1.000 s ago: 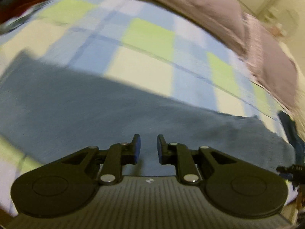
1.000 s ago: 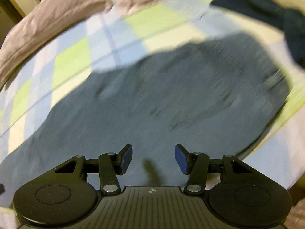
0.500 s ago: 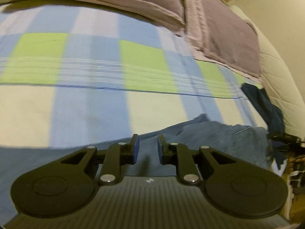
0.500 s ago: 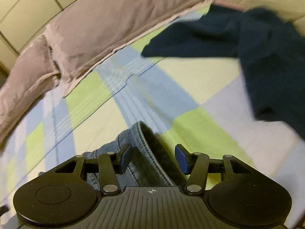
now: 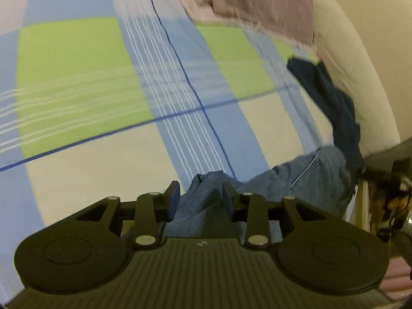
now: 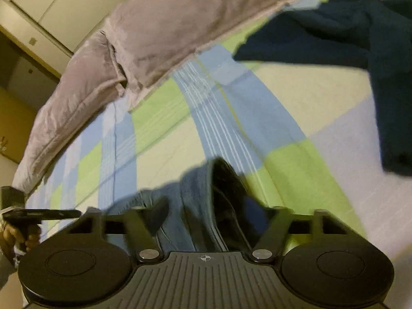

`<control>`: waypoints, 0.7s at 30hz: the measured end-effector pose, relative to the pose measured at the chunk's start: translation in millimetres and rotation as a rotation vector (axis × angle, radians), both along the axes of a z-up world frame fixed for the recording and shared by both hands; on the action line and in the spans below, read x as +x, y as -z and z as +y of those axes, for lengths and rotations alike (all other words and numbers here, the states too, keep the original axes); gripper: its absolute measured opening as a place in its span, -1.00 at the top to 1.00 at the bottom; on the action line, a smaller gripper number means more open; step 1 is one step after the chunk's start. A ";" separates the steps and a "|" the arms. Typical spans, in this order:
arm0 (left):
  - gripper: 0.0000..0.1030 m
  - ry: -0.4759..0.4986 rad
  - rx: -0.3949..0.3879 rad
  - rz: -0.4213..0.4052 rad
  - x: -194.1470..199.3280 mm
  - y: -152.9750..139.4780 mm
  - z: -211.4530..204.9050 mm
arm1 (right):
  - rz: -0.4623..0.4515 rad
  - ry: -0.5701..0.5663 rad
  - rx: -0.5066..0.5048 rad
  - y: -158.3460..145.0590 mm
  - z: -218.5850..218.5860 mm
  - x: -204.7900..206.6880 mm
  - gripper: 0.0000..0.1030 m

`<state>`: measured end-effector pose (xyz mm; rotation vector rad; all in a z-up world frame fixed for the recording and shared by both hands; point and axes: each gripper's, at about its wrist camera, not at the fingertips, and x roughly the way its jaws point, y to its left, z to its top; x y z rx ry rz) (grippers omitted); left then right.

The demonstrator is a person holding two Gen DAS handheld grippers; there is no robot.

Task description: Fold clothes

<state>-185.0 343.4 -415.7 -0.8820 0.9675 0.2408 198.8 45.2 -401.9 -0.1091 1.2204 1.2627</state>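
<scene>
My left gripper and right gripper are both opening, jeans loose between the jaws, released. They lie on the bed, at 6 o'clock in each view. Denim looks heavy, floppy; I'd pinch the thick waistband.

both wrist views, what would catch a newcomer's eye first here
The bright checked bedsheet of green, blue and cream fills both views. A bunched fold of blue jeans lies between the opening fingers of the left gripper, and the jeans' waistband sits between those of the right gripper, also opening. A dark navy garment sprawls at the upper right, below the mauve pillows.
</scene>
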 end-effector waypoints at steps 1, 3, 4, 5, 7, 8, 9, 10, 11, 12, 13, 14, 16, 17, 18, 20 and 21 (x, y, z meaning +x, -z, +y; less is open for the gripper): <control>0.43 0.008 -0.015 -0.005 2.6 3.2 -0.5 | -0.005 -0.018 0.006 1.5 4.5 -1.4 -0.37; 0.51 0.017 -0.048 -0.033 5.7 6.7 -2.6 | -0.012 -0.064 0.012 5.6 14.2 -5.3 0.03; 0.77 0.027 -0.057 -0.042 7.5 7.5 -4.5 | -0.012 -0.099 -0.003 9.6 19.5 -8.8 0.46; 0.86 0.043 -0.036 -0.042 8.7 6.5 -8.0 | -0.018 -0.123 -0.024 12.9 23.1 -12.0 0.62; 0.98 0.054 0.032 -0.046 6.6 1.3 -15.0 | -0.059 -0.155 -0.027 11.3 24.2 -17.8 0.71; 0.99 0.029 0.056 -0.070 1.8 -3.1 -16.5 | -0.090 -0.165 -0.020 7.9 22.4 -20.9 0.73; 0.99 -0.017 0.072 -0.107 -5.7 -8.4 -15.7 | -0.121 -0.167 -0.016 4.3 18.3 -23.9 0.75; 1.00 -0.081 0.083 -0.156 -15.0 -13.3 -12.9 | -0.135 -0.159 -0.013 2.9 12.9 -24.9 0.75; 1.00 -0.138 0.086 -0.202 -23.4 -15.2 -10.5 | -0.138 -0.144 -0.008 3.2 6.6 -24.7 0.76; 1.00 -0.155 0.096 -0.216 -25.4 -13.4 -10.5 | -0.136 -0.124 -0.012 6.2 1.2 -24.5 0.77; 1.00 -0.140 0.123 -0.193 -20.1 -9.2 -12.7 | -0.128 -0.096 -0.028 12.9 -3.2 -24.1 0.77; 1.00 -0.130 0.148 -0.167 -14.1 -4.1 -14.2 | -0.127 -0.068 -0.045 19.5 -5.5 -24.4 0.77; 1.00 -0.127 0.183 -0.129 -4.1 6.7 -15.1 | -0.162 -0.035 -0.057 25.0 2.8 -28.1 0.76; 1.00 -0.136 0.201 -0.127 -1.9 7.4 -14.3 | -0.189 -0.030 -0.063 24.5 10.9 -30.9 0.73; 1.00 -0.176 0.215 -0.149 -6.4 2.2 -11.0 | -0.211 -0.028 -0.072 23.2 18.7 -32.8 0.70; 0.93 -0.294 0.235 -0.213 -22.8 -12.1 -2.1 | -0.240 -0.035 -0.106 17.6 29.2 -32.9 0.44; 0.91 -0.346 0.227 -0.239 -34.4 -19.8 1.5 | -0.258 -0.027 -0.120 13.8 28.6 -33.3 0.17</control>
